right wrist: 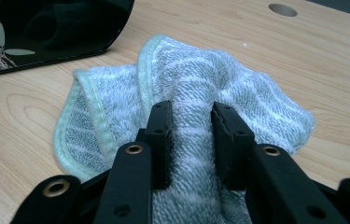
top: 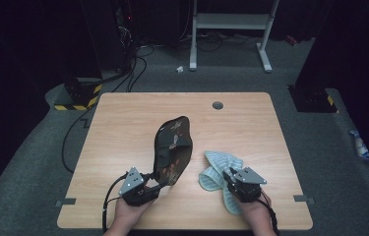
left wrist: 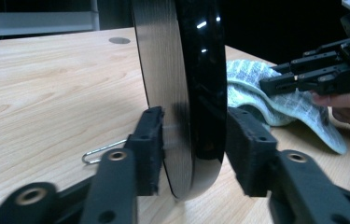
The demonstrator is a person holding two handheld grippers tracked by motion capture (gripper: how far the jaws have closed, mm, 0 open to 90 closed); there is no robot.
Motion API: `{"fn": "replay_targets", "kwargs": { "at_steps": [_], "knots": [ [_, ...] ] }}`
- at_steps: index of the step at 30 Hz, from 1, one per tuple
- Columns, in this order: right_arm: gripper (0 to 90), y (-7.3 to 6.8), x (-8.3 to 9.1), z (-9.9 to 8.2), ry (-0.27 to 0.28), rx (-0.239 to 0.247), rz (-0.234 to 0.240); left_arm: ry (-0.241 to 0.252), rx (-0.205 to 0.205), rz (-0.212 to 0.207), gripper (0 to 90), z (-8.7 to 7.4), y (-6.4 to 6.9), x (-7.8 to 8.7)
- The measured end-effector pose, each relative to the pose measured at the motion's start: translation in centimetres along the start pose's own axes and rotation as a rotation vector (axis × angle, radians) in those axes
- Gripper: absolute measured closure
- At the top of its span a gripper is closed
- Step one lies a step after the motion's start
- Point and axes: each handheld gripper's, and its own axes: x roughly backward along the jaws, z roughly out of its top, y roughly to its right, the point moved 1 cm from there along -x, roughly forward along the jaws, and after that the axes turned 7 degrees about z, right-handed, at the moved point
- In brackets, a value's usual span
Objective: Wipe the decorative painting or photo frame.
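Left claw (left wrist: 189,149) straddles the near rim of the black tray (top: 173,150), which stands on edge, decorated face toward the right. One pad (left wrist: 151,147) touches the grey back of the rim; the other pad (left wrist: 247,149) stands just clear of the glossy face. So: released, tray between the jaws, not clamped.

Tray (left wrist: 182,84) long axis runs from the left claw (top: 140,186) away toward the far side of the bench (top: 123,123), leaning slightly right. Near end sits in the left claw, so the left hand is the closer one.

Right claw (right wrist: 191,140) is clenched on a bunched ridge of the pale green cloth (right wrist: 228,88). Cloth (top: 219,169) lies on the bench just right of the tray, near edge; right claw (top: 236,184) at its near side.

Key relation: tray face lies left and slightly far of the cloth, close by. Judgement: next move is likely wiping, cloth goes left onto the tray face. With the left jaws loose, the upright tray could tip, so re-clamp first.

A small metal clip (left wrist: 100,151) lies on the bench left of the tray.
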Motion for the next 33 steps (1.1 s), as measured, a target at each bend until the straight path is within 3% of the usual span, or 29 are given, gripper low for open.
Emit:
{"fn": "replay_targets", "kwargs": {
  "at_steps": [9, 20, 33],
  "knots": [
    [67.9, 0.1, 0.0, 0.1, 0.003, -0.010, 0.003, 0.001, -0.030, -0.017, 45.0, 0.1, -0.1, 1.3],
    [67.4, 0.1, -0.6, 0.5, 0.006, -0.012, 0.013, 0.023, -0.018, -0.026, 43.4, 0.3, -0.7, 2.8],
    [67.4, 0.2, -1.0, 0.7, 0.005, -0.009, 0.021, 0.078, 0.025, 0.043, 45.7, 0.5, -2.7, 5.1]
  ]
}}
